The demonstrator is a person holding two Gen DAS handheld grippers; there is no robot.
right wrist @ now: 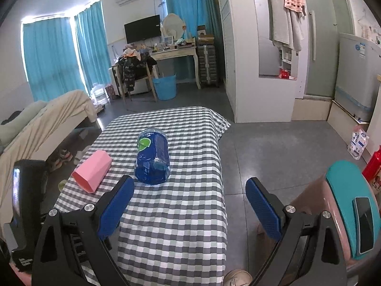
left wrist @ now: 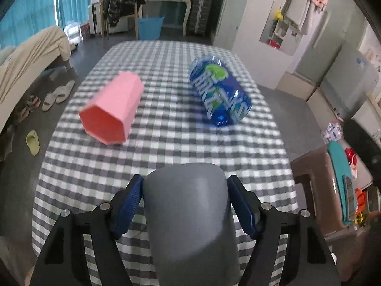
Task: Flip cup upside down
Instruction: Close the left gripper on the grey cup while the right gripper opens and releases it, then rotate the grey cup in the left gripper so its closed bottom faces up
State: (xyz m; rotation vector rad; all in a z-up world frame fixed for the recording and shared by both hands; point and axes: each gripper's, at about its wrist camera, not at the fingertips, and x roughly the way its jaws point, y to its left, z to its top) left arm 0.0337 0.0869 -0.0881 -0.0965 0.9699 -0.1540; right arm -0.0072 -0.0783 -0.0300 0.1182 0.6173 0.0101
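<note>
A grey cup [left wrist: 190, 217] sits between the blue pads of my left gripper [left wrist: 184, 201], which is shut on its sides; the cup's closed end points away from the camera, above the checked table [left wrist: 166, 147]. A pink hexagonal cup [left wrist: 112, 112] lies on its side at the left, open mouth toward the camera; it also shows in the right wrist view [right wrist: 91, 170]. My right gripper [right wrist: 190, 205] is open and empty over the table's near right edge. The grey cup is not in the right wrist view.
A blue-labelled bottle [left wrist: 220, 93] lies on its side on the table's right half, also in the right wrist view [right wrist: 152, 158]. A brown stool with a teal cushion and phone [right wrist: 350, 205] stands right of the table. A bed [right wrist: 42, 128] and shoes lie left.
</note>
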